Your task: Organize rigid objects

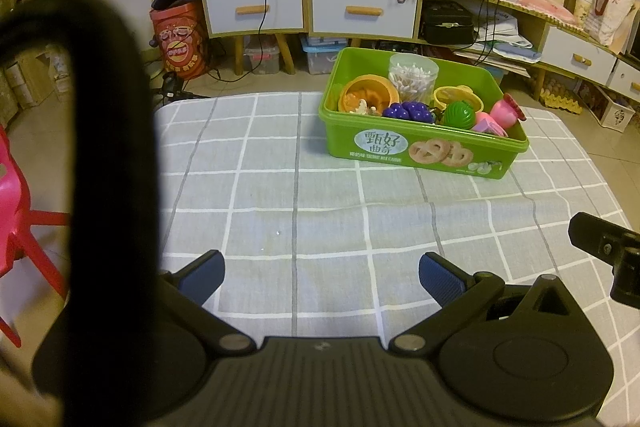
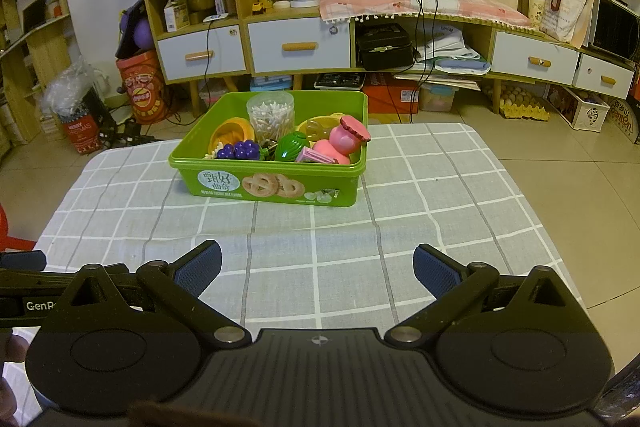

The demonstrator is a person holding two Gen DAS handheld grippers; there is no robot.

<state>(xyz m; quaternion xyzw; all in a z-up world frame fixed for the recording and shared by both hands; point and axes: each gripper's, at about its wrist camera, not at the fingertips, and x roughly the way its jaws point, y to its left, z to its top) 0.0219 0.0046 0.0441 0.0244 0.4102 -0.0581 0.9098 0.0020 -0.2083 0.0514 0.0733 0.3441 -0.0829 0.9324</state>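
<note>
Sitting mid-frame on the grey checked desk [image 2: 400, 195], the green plastic biscuit tub [image 2: 276, 183] holds toy fruit. Both the left tool [image 1: 320, 277] and right tool [image 2: 316, 269] gape wide, empty. Only the left view shows a blurred black loop [image 1: 108, 131], perhaps a strap.

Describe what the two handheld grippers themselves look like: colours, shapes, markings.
Both are matte black plastic. The left gripper and right gripper each have two fingers with blue ribbed pads, hinged on angled black links with silver pivot pins. Round black housings flank a ribbed centre plate. White lettering starting "GenR" shows in the right wrist view. No sleeves are visible.
</note>
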